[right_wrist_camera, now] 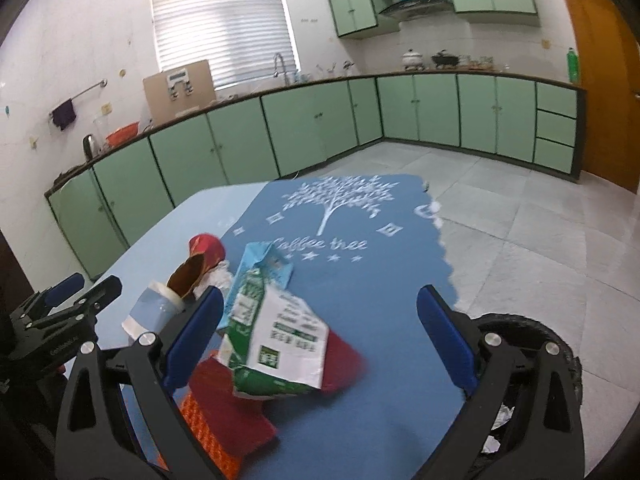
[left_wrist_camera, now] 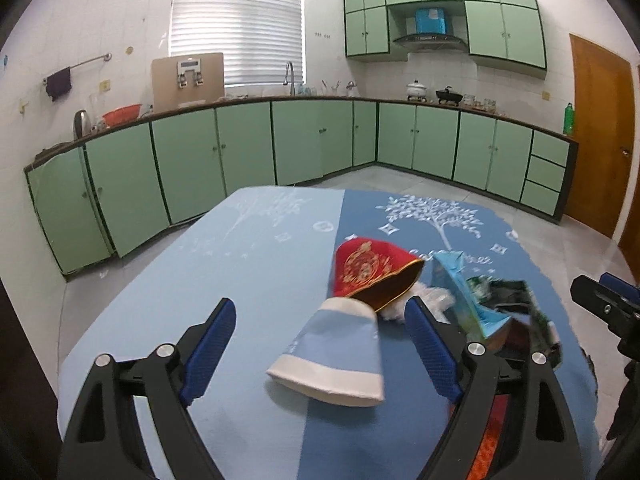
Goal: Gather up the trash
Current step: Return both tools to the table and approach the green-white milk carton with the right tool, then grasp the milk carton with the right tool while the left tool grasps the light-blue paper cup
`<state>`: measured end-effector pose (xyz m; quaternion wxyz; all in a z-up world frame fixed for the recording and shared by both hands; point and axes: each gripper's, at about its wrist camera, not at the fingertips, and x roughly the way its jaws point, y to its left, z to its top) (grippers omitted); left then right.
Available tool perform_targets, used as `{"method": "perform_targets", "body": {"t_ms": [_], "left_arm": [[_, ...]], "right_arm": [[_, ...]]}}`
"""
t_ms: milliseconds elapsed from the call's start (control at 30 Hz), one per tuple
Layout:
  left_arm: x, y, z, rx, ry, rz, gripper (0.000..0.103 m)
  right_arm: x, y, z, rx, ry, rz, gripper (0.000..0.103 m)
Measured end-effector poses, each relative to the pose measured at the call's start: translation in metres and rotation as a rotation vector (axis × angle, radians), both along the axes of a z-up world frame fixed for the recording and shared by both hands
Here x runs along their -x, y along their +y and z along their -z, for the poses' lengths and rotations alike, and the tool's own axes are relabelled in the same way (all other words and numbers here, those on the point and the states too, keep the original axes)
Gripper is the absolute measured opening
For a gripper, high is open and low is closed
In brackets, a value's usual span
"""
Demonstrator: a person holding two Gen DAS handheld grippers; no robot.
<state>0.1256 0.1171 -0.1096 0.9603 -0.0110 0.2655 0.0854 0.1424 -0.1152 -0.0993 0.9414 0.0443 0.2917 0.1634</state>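
Kitchen: mint-green base cabinets (left_wrist_camera: pixel 188 160) run along two walls under a dark worktop, matching wall cupboards (left_wrist_camera: pixel 504 28) flank a range hood. White slatted blind (left_wrist_camera: pixel 236 32) over the sink tap; orange wooden door (left_wrist_camera: pixel 600 132) at right. Pale tiled floor (right_wrist_camera: pixel 520 220).

Table covered by a two-tone blue cloth (left_wrist_camera: pixel 224 264), white tree print and "Coffee tree" lettering on the darker half.

Trash clustered on the dark half: light-blue paper cup with white rim (left_wrist_camera: pixel 332 356) lying on its side, red-and-gold paper cup (left_wrist_camera: pixel 372 272) touching its base, white crumpled tissue (left_wrist_camera: pixel 432 300) beside those, blue carton (right_wrist_camera: pixel 260 268), green-and-white flattened carton (right_wrist_camera: pixel 276 344) resting on a red wrapper (right_wrist_camera: pixel 232 400).

Left gripper (left_wrist_camera: pixel 320 344): fingers spread wide either side of the blue cup, gripping nothing. Right gripper (right_wrist_camera: pixel 320 328): wide open over the green carton, empty. Black bin (right_wrist_camera: pixel 532 332) below the table edge, at right.
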Motion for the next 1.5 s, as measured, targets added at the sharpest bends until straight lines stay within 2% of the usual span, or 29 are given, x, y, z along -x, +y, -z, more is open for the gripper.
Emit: {"method": "perform_targets", "body": {"t_ms": [200, 633, 700, 833, 1000, 1167, 1367, 1500], "left_arm": [[-0.003, 0.008, 0.010, 0.005, 0.029, -0.004, 0.085], [-0.001, 0.011, 0.018, 0.026, 0.053, -0.007, 0.085], [-0.001, 0.010, 0.019, 0.030, 0.059, 0.000, 0.085], [-0.004, 0.006, 0.023, 0.034, 0.074, 0.016, 0.085], [-0.012, 0.000, 0.028, 0.022, 0.102, 0.034, 0.086], [-0.022, -0.001, 0.037, 0.029, 0.140, 0.026, 0.086], [-0.028, -0.007, 0.046, -0.006, 0.176, 0.029, 0.085], [-0.030, -0.006, 0.050, -0.016, 0.195, 0.000, 0.073]], "right_arm": [[-0.006, 0.014, 0.009, 0.019, 0.036, -0.033, 0.095], [0.003, 0.032, 0.026, 0.099, 0.039, -0.053, 0.092], [0.001, 0.033, 0.028, 0.111, 0.046, -0.061, 0.083], [-0.001, 0.031, 0.032, 0.107, 0.064, -0.073, 0.074], [-0.004, 0.026, 0.031, 0.079, 0.085, -0.101, 0.052], [-0.003, 0.025, 0.030, 0.066, 0.074, -0.127, 0.039], [-0.002, 0.027, 0.028, 0.065, 0.061, -0.138, 0.035], [-0.001, 0.025, 0.027, 0.054, 0.056, -0.137, 0.032]]}}
